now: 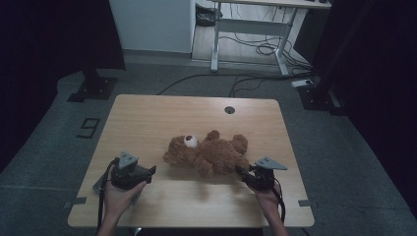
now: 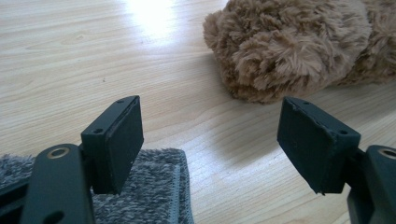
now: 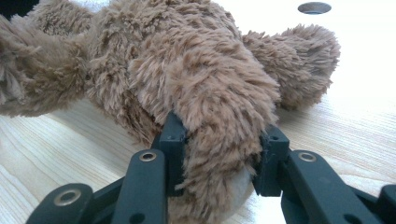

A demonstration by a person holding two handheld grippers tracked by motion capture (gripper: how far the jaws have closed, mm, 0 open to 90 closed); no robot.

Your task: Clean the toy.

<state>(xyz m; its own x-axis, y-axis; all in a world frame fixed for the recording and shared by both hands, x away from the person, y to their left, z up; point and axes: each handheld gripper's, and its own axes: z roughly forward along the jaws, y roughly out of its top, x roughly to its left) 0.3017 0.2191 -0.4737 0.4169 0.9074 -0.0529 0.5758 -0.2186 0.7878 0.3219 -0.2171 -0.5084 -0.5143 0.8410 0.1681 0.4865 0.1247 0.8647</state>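
Right gripper point(image 3: 217, 168): clamped on the teddy bear point(image 1: 209, 153) leg; keep firm.
Left gripper point(image 2: 212, 144): wide, empty, beside bear's head; approach squarely.
Cloth point(image 2: 154, 196): under left gripper.

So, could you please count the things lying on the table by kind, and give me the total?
Brown teddy bear: 1
Grey cloth: 1
Total: 2
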